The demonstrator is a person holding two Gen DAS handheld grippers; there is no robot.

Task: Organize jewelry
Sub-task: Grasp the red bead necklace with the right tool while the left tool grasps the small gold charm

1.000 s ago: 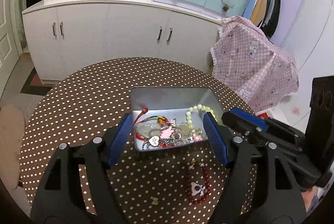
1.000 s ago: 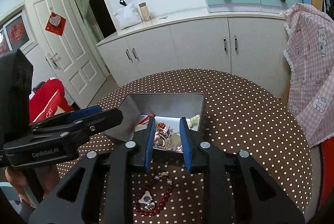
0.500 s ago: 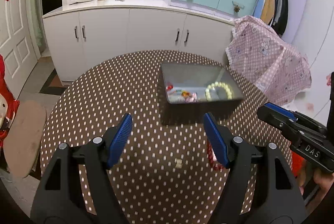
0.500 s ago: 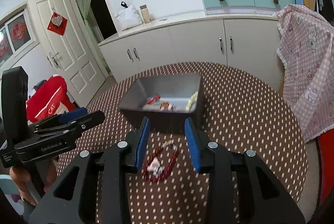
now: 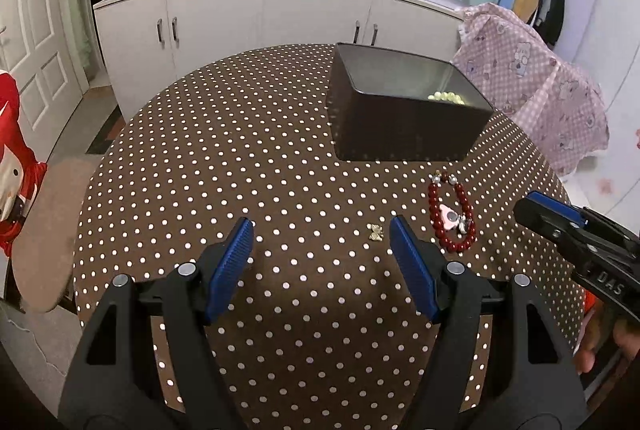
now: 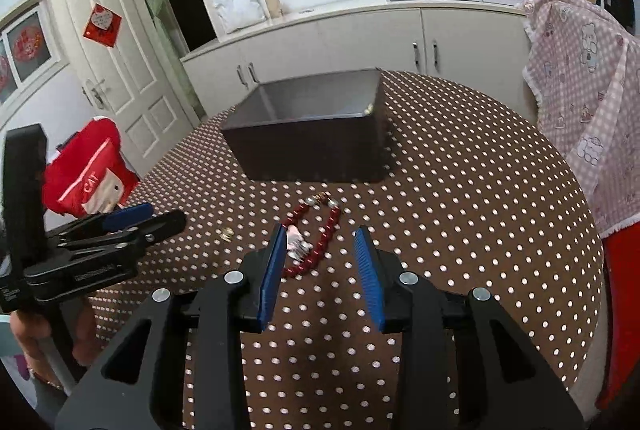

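Left wrist view
Left gripper (image 5: 322, 236): one; I see its two blue pads spread wide, nothing between them, above bare cloth.
Table (image 5: 224, 149): one, round, in a brown cloth with white dots.
Tin (image 5: 404, 121): one dark box, far right of centre on the table; I see pale beads (image 5: 446, 97) inside by its right wall.
Bracelet (image 5: 452, 216): one red bead loop with a pale charm, flat on the cloth, near the tin's front and just right of my right pad.
Charm (image 5: 375, 232): one small gold piece, loose on the cloth, just beside the inner face of my right pad.
Right gripper (image 5: 576, 230): its tip enters at the right edge, side on; I cannot tell its state here.

Right wrist view
Right gripper (image 6: 320, 256): one; I see its pads apart, holding nothing.
Bracelet (image 6: 314, 240): the same single loop, its near end lying between my pads, partly hidden by the left one; I cannot tell if they touch.
Tin (image 6: 316, 145): seen lower, so its contents are hidden; only the grey inner walls show.
Charm (image 6: 227, 233): a tiny gold speck left of the bracelet, near the other tool.
Left gripper (image 6: 132, 220): seen side on at the left, its opening hidden here.
Cabinets (image 6: 328, 41): white, behind the table.
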